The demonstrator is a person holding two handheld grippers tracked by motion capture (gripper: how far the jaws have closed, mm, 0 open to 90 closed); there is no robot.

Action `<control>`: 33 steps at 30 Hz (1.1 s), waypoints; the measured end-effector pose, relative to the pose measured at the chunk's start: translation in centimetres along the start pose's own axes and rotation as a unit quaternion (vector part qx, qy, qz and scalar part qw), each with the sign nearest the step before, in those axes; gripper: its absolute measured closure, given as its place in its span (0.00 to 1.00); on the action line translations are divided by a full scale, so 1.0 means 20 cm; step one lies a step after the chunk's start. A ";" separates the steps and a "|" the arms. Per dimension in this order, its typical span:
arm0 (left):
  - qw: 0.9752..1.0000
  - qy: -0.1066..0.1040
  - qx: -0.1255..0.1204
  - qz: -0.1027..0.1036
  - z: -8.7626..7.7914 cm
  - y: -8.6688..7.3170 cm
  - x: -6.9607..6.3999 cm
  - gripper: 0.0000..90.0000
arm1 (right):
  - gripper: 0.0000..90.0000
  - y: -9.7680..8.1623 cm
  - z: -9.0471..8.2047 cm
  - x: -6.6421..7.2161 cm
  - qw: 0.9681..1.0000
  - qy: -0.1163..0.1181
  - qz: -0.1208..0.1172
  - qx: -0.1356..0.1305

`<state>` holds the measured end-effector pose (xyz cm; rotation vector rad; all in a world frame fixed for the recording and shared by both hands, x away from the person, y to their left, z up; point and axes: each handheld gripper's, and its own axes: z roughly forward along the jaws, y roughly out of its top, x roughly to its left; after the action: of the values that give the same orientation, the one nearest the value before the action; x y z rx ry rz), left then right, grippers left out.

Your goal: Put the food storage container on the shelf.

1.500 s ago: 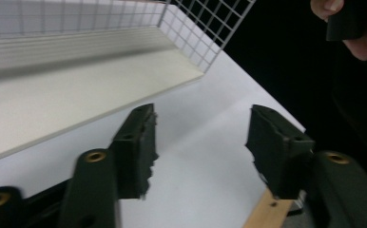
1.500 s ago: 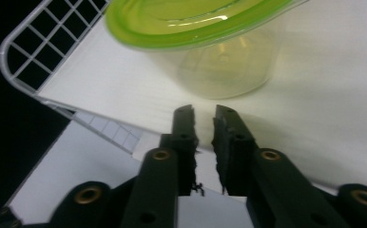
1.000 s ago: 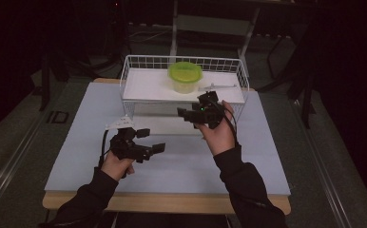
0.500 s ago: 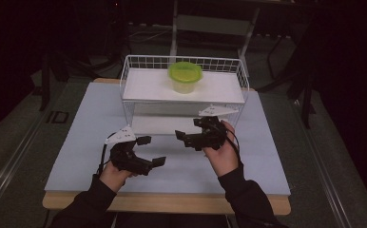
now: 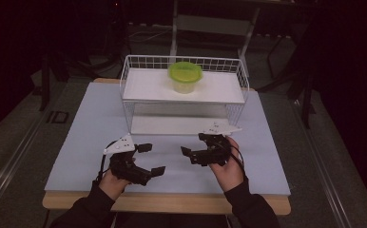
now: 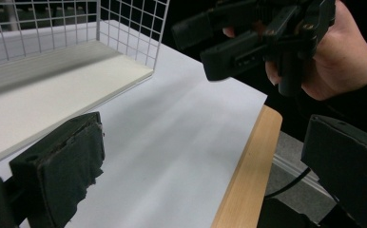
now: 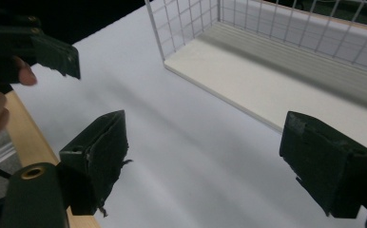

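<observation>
High view shows both hands drawn back to the near edge of the bench [image 5: 86, 137] since a moment ago. Left gripper [image 5: 151, 159] and right gripper [image 5: 195, 148] have fingers spread wide, holding nothing. A green-lidded container [image 5: 185, 77] sits atop the wire rack [image 5: 139, 102].

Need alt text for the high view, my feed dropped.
Two hands hold open, empty grippers, left gripper and right gripper, low over the pale table, facing each other. Behind them, a green-lidded container sits atop a white wire rack.
</observation>
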<state>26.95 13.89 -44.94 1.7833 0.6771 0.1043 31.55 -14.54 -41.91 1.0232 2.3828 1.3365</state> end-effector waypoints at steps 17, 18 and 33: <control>0.999 -0.002 0.045 -0.004 0.00 -0.12 0.03 0.02 | 0.18 -0.30 -0.04 -0.05 1.000 -0.004 -0.009 0.024; 0.999 -0.004 0.048 -0.004 0.00 -0.12 0.03 0.02 | 0.18 -0.30 -0.04 -0.05 1.000 -0.004 -0.009 0.024; 0.998 -0.003 0.058 -0.005 -0.02 -0.20 0.06 0.02 | 0.18 -0.36 -0.08 -0.09 0.999 -0.022 -0.018 0.018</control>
<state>26.20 15.40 -48.75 1.8904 0.6991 0.0546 28.66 -19.31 -47.17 1.0045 2.3907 1.2504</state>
